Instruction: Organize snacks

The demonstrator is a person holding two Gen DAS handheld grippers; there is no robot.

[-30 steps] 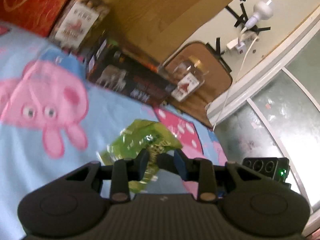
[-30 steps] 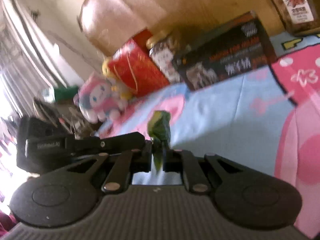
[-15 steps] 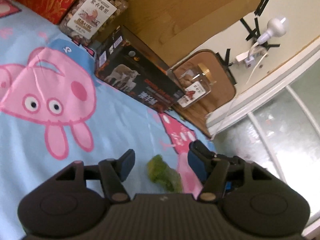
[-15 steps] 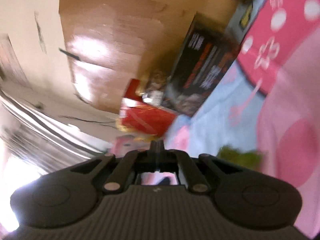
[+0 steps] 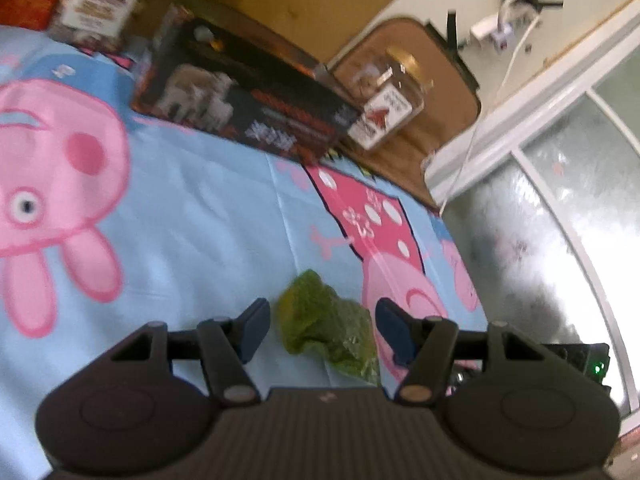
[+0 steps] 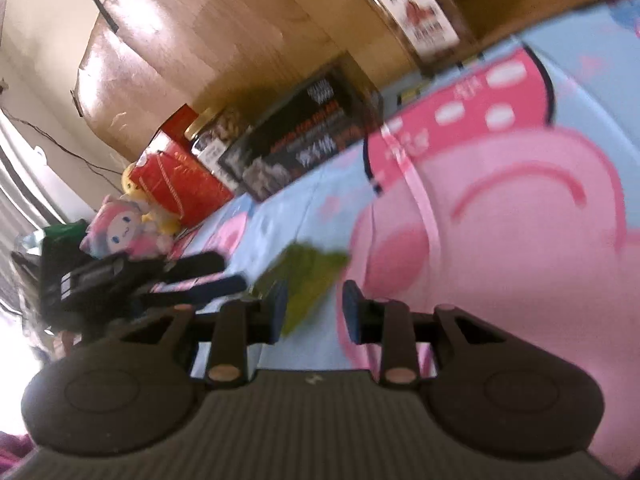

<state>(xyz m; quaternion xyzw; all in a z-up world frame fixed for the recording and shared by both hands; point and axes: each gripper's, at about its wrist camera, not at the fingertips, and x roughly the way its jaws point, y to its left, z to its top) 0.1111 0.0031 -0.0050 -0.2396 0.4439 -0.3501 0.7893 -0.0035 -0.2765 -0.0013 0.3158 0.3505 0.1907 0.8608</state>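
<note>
A crumpled green snack packet (image 5: 328,326) lies on the blue cartoon-pig sheet (image 5: 192,216). My left gripper (image 5: 322,330) is open, its blue pads either side of the packet without touching it. In the right wrist view the packet (image 6: 306,276) lies just ahead of my right gripper (image 6: 314,312), which is open and empty. The left gripper (image 6: 160,284) shows there at the left. A black snack box (image 5: 248,108), a nut jar (image 5: 384,100) and a second jar (image 5: 100,0) stand along the wooden headboard.
A red gift box (image 6: 180,184) and a pink plush doll (image 6: 124,232) sit at the far left of the bed. A frosted glass door (image 5: 560,220) and a white cable (image 5: 492,92) are to the right, past the bed's edge.
Both grippers have let go of the green packet and opened. The packet now lies on the sheet. Both cameras have shifted, the right one sharply.
</note>
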